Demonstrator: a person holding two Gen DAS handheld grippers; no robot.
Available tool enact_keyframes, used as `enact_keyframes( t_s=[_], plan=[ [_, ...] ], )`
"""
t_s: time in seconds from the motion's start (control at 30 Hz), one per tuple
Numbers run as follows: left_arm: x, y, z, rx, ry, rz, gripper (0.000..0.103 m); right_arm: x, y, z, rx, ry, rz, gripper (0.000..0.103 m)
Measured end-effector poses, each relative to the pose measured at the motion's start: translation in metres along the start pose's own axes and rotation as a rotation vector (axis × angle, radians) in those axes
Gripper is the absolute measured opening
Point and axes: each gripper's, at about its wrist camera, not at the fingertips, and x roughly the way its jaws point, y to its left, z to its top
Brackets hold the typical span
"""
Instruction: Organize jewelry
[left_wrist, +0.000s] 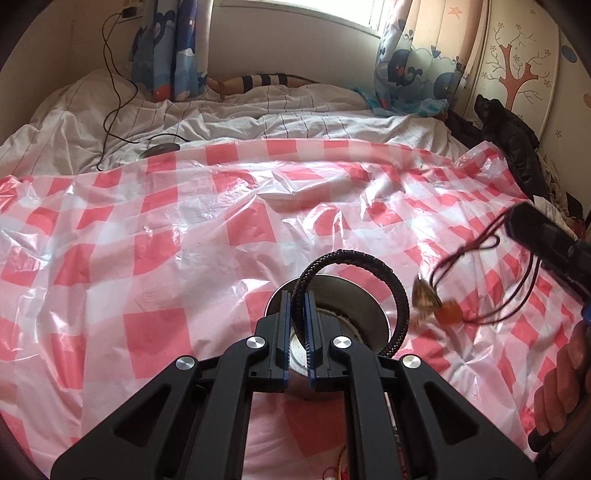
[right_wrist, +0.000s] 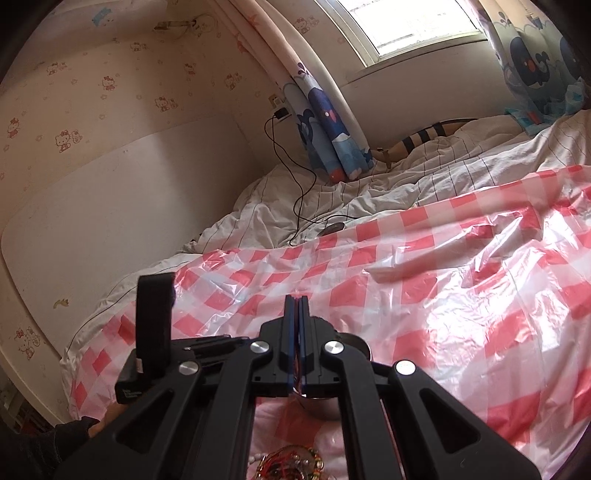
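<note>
My left gripper (left_wrist: 298, 295) is shut on a black braided bracelet (left_wrist: 388, 269), held over a shiny metal bowl (left_wrist: 364, 308) on the red-checked plastic sheet (left_wrist: 184, 221). My right gripper (right_wrist: 297, 299) is shut; in the left wrist view its black body (left_wrist: 546, 240) enters from the right, and a dark red cord necklace (left_wrist: 476, 258) with a brownish pendant (left_wrist: 426, 295) and an orange bead hangs from it beside the bowl. The bowl also shows under the jaws in the right wrist view (right_wrist: 325, 406).
More jewelry (right_wrist: 291, 465), beaded with red and gold threads, lies at the bottom edge below my right gripper. A white striped duvet (left_wrist: 258, 114), a black cable (left_wrist: 114, 92), curtains and a dark garment (left_wrist: 517, 147) lie beyond the sheet.
</note>
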Motion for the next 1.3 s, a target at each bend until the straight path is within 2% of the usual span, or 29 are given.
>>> enact_keyframes(
  t_s=[0.27, 0.37, 0.47, 0.57, 0.77, 0.87, 0.93, 0.97, 1.0, 1.17, 1.3],
  plan=[
    [0.028, 0.003, -0.011, 0.001, 0.08, 0.04, 0.008, 0.027, -0.008, 0.001, 0.015, 0.048, 0.007, 0.003],
    [0.026, 0.006, -0.012, -0.01, 0.08, 0.033, 0.009, 0.04, -0.01, -0.001, 0.026, 0.068, 0.02, 0.003],
    [0.021, 0.009, -0.01, -0.017, 0.068, 0.03, 0.016, 0.052, -0.01, -0.005, 0.033, 0.094, 0.026, 0.003],
    [0.013, 0.015, -0.007, -0.035, 0.036, 0.066, 0.035, 0.061, -0.011, -0.01, 0.045, 0.117, 0.037, 0.003],
    [-0.008, 0.036, -0.001, -0.106, -0.016, 0.088, 0.044, 0.072, -0.009, -0.017, 0.085, 0.154, 0.086, 0.003],
    [-0.011, 0.043, 0.0, -0.123, -0.025, 0.096, 0.049, 0.084, -0.009, -0.023, 0.055, 0.221, -0.025, 0.004],
    [-0.012, 0.045, -0.001, -0.128, -0.021, 0.094, 0.05, 0.089, -0.015, -0.03, 0.034, 0.255, -0.144, 0.032],
    [-0.012, 0.046, -0.003, -0.129, -0.018, 0.095, 0.051, 0.089, -0.017, -0.032, 0.021, 0.255, -0.193, 0.058],
    [-0.013, 0.046, -0.005, -0.13, -0.016, 0.097, 0.053, 0.087, -0.018, -0.033, 0.007, 0.248, -0.222, 0.06],
    [-0.016, 0.043, -0.017, -0.121, 0.005, 0.094, 0.06, 0.066, -0.011, -0.03, -0.045, 0.226, -0.227, 0.06],
    [-0.025, 0.035, -0.036, -0.106, 0.022, 0.077, 0.061, 0.042, -0.001, -0.036, -0.069, 0.223, -0.244, 0.06]
  ],
)
